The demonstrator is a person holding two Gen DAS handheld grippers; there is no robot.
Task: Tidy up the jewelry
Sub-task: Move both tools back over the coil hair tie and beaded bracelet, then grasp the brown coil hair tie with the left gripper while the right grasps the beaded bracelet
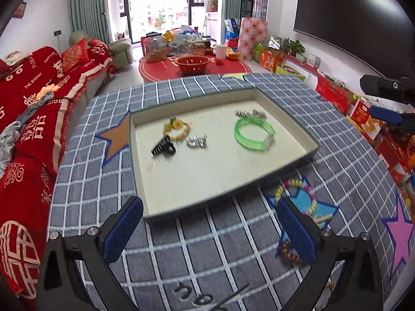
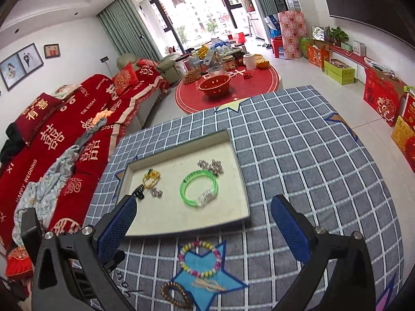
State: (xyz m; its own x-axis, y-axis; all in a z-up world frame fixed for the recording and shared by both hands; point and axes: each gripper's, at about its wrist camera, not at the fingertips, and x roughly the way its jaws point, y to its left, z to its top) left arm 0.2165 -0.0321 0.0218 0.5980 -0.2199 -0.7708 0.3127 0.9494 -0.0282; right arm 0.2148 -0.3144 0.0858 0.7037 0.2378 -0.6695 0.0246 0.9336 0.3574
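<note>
Jaws, left: my left gripper (image 1: 207,230) stands wide apart with nothing between the blue pads, hanging over the checked cloth just before the tray's near edge.
Jaws, right: my right gripper (image 2: 205,230) is spread just as wide and empty, above the tray's near wall.
Tray: one shallow cream cardboard tray (image 2: 181,223) with dark green outer walls lies on my bench (image 2: 298,155), which wears a grey-and-white checked cloth.
Inside the tray, five pieces: one translucent green bangle with a silver clasp (image 2: 199,188), one silver sparkly piece (image 2: 211,167) touching its far side, one yellow beaded bracelet (image 2: 151,177), one small silver trinket (image 2: 157,193), one black clip (image 2: 138,193).
Outside the tray, two bracelets: one pastel multicoloured bead bracelet (image 2: 199,259) on the blue star patch, one brown wooden bead bracelet (image 2: 175,296) nearer me.
Open room: tray's near half is bare; cloth right of the tray is clear.
</note>
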